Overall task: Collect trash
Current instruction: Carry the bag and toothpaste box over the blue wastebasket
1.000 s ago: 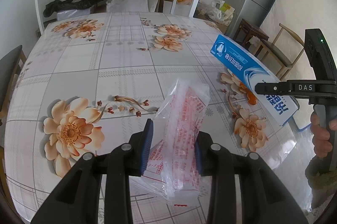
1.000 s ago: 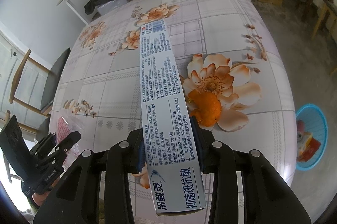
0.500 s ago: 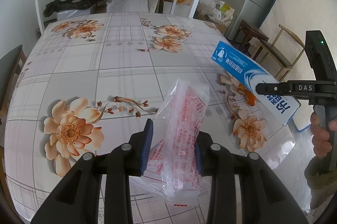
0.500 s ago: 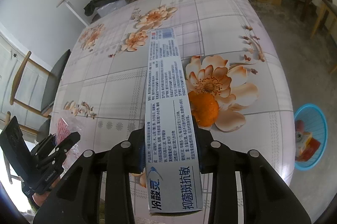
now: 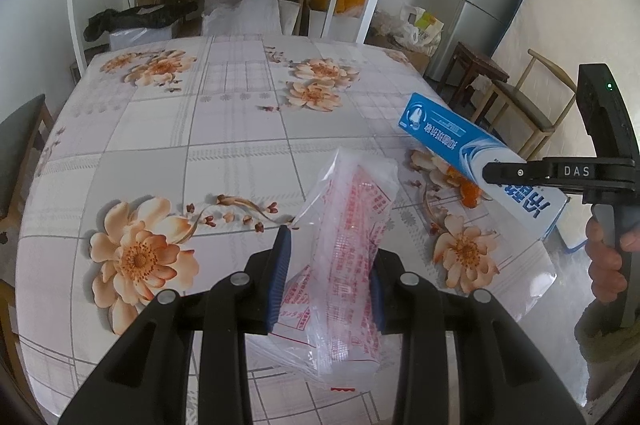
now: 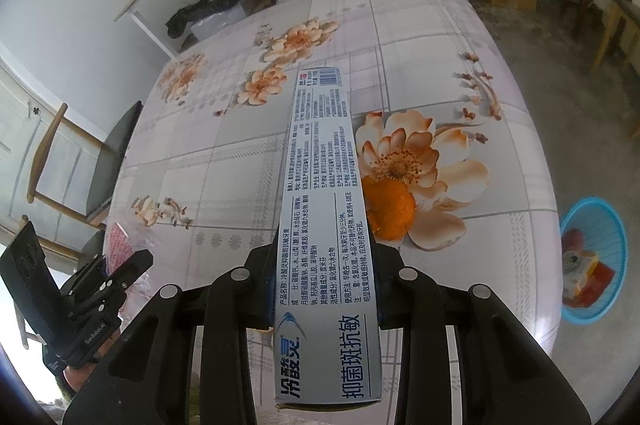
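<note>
The left gripper [image 5: 326, 281] grasps a clear plastic bag [image 5: 348, 249] (red print); the right gripper [image 6: 324, 289] clenches a toothpaste box [image 6: 324, 217], orange peel [image 6: 390, 209] just beyond it.

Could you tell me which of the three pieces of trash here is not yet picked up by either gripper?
The orange peel lies loose on the table. The toothpaste box is in the right gripper, the plastic bag in the left gripper.
</note>
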### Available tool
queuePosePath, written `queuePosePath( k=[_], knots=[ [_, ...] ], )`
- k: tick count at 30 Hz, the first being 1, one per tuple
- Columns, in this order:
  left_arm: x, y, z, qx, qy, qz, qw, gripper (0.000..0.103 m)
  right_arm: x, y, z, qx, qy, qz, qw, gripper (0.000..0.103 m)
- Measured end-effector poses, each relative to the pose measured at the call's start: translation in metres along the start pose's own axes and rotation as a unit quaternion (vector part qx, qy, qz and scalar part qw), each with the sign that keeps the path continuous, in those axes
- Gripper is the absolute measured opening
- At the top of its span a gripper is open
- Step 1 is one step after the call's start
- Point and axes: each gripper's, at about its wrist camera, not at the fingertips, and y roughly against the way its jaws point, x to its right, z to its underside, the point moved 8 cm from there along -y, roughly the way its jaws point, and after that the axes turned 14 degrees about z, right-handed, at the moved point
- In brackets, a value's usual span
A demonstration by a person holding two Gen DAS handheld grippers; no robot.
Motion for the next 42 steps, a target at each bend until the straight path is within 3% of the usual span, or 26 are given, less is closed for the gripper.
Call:
queuePosePath(
  k=[14, 22, 28, 33, 37, 42],
  knots=[
    [0.045, 0.008, -0.037, 0.024, -0.04, 0.017, 0.9988, 0.033, 0.032, 0.039, -0.008, 0.051, -0.038, -0.038, 0.997, 0.031],
    [0.113, -0.009, -0.068, 0.016, -0.078, 0.092, 0.9926, 0.033, 0.107, 0.079, 0.0, 0.106, -0.118, -0.019, 0.987, 0.031],
    [0.192, -0.049, -0.089, -0.024, -0.108, 0.185, 0.9764, 0.033, 0.219, 0.114, 0.045, 0.136, -0.241, 0.047, 0.96, 0.031],
    [0.267, -0.105, -0.083, -0.095, -0.115, 0.255, 0.9554, 0.033, 0.306, 0.115, 0.114, 0.115, -0.351, 0.099, 0.924, 0.031],
    [0.319, -0.164, -0.061, -0.172, -0.111, 0.28, 0.9378, 0.033, 0.34, 0.089, 0.153, 0.078, -0.417, 0.079, 0.902, 0.031],
    [0.359, -0.238, -0.034, -0.245, -0.092, 0.26, 0.9294, 0.033, 0.365, 0.047, 0.164, 0.038, -0.472, 0.026, 0.88, 0.031]
  ],
)
